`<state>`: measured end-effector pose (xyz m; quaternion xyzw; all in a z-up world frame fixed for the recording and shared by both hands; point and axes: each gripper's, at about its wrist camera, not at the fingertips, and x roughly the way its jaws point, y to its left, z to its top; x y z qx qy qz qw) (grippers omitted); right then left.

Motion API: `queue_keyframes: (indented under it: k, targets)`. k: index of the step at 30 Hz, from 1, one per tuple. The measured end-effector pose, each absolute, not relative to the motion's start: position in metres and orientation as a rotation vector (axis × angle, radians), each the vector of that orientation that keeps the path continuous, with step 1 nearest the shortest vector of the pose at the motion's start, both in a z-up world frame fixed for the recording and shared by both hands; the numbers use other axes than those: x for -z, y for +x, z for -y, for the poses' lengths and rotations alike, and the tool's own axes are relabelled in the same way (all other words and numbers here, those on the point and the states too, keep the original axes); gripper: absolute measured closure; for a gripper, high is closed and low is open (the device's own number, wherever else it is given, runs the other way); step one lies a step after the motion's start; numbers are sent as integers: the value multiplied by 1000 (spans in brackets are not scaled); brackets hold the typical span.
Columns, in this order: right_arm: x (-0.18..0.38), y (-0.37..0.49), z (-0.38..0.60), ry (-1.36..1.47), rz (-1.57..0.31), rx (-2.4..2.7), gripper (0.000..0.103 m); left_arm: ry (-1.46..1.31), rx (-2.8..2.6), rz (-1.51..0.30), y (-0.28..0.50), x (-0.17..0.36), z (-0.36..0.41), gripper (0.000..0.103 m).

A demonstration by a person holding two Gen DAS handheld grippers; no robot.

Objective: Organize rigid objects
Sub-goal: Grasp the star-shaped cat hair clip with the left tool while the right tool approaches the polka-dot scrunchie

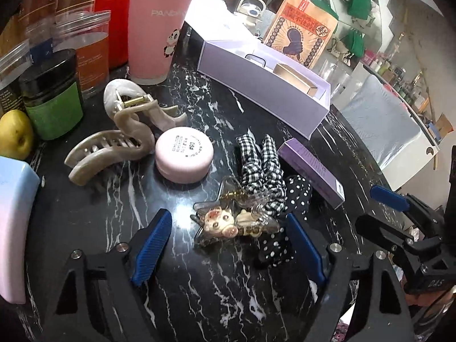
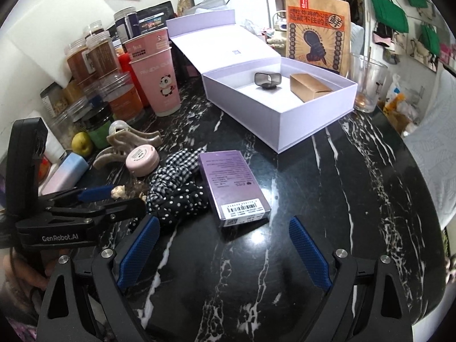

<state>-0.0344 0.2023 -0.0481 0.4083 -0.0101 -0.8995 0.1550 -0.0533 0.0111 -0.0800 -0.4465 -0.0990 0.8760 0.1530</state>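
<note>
My left gripper [image 1: 228, 228] is open, its blue pads either side of a clear hair clip with a cat charm [image 1: 228, 222] on the black marble table [image 1: 199, 299]. Behind it lie a checked scrunchie [image 1: 262, 165], a dotted scrunchie [image 1: 287, 202], a pink round compact [image 1: 184, 156] and a beige claw clip [image 1: 119, 142]. My right gripper [image 2: 225, 236] is open and empty, just short of a purple flat box [image 2: 233, 188]. The open lilac box [image 2: 282, 105] holds a gold carton [image 2: 309, 87] and a grey cap [image 2: 267, 80].
Pink panda cups [image 2: 159, 74], jars [image 2: 94, 54], a green-labelled jar [image 1: 54, 97], a yellow fruit [image 1: 14, 134] and a blue-pink case [image 1: 14, 213] crowd the left. An orange paper bag [image 2: 317, 28] and a glass [image 2: 367, 85] stand behind the lilac box.
</note>
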Motion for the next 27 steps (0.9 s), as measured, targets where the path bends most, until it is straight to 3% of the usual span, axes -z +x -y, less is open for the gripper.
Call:
queue_keyframes:
  k: [2, 7, 27]
  targets:
    - [48, -34, -202, 1170, 30, 2574, 10, -1275, -2514, 271, -55, 80, -13, 20]
    - [49, -35, -199, 1170, 22, 2569, 10, -1259, -2514, 244, -55, 81, -17, 40]
    - [58, -30, -171, 1131, 55, 2384, 10, -1316, -2588, 249, -35, 75, 11, 41]
